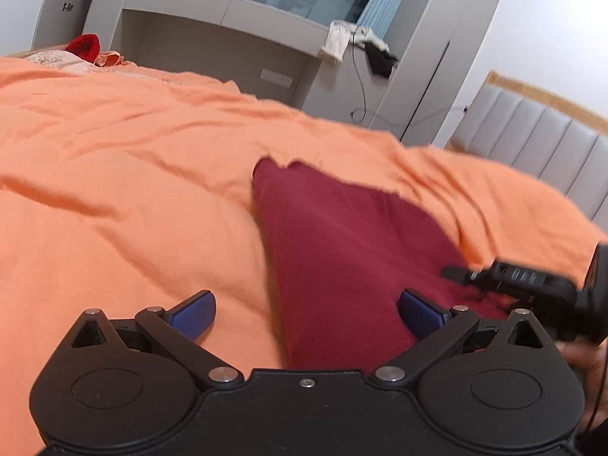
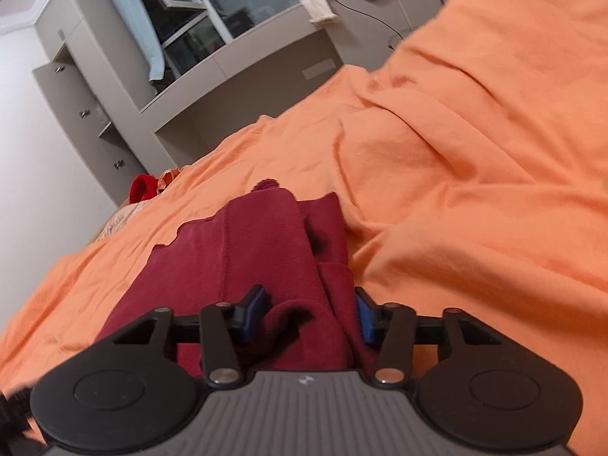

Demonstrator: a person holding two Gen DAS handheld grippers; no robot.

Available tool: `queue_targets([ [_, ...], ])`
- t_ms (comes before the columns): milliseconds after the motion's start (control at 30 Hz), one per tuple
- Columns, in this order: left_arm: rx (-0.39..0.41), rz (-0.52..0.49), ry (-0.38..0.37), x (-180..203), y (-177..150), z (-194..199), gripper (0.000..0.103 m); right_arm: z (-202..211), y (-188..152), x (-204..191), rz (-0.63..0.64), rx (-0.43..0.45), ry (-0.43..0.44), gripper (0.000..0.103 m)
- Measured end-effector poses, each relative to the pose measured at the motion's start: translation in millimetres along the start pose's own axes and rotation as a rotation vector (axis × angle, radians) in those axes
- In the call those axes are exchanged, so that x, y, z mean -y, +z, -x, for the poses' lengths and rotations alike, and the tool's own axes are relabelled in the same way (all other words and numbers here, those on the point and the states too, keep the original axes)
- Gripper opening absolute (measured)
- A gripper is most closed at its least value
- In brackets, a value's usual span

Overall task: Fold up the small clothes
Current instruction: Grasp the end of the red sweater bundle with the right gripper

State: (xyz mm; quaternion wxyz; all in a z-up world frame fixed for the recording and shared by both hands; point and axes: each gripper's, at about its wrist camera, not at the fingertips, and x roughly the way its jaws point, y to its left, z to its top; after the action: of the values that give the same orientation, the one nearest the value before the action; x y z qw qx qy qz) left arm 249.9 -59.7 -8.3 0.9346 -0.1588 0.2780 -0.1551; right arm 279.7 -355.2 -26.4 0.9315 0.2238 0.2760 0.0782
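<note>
Hovering w/ fingers spread wide, the left hand-held gripper (image 1: 306, 313) sits over the near end of the maroon garment (image 1: 342, 250), holding nothing. Garment lies on the orange bedsheet (image 1: 125, 174). Right hand-held gripper (image 2: 309, 313) pinches a bunched fold of it.

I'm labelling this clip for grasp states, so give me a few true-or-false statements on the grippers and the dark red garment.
1. The left gripper has its jaws spread wide. True.
2. The right gripper hangs free of the cloth. False: its jaws have a bunch of the dark red garment between them.
3. The garment lies on an orange bedspread. True.
4. The garment is rolled into a tight ball. False: it lies stretched out, partly folded.
</note>
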Motion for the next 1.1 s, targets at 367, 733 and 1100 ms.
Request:
queue_targets([
  [367, -0.125, -0.064, -0.093, -12, 37, -28, 0.103, 1, 0, 1, -0.005, 0.006, 0.008, 0.053],
  [733, -0.166, -0.056, -0.13, -17, 25, -51, 0.103, -2, -3, 3, -0.034, 0.01, 0.019, 0.053],
  [1100, -0.227, 0.008, -0.173, 1, 29, -56, 0.077, 16, -9, -33, 0.203, 0.106, -0.045, 0.027],
])
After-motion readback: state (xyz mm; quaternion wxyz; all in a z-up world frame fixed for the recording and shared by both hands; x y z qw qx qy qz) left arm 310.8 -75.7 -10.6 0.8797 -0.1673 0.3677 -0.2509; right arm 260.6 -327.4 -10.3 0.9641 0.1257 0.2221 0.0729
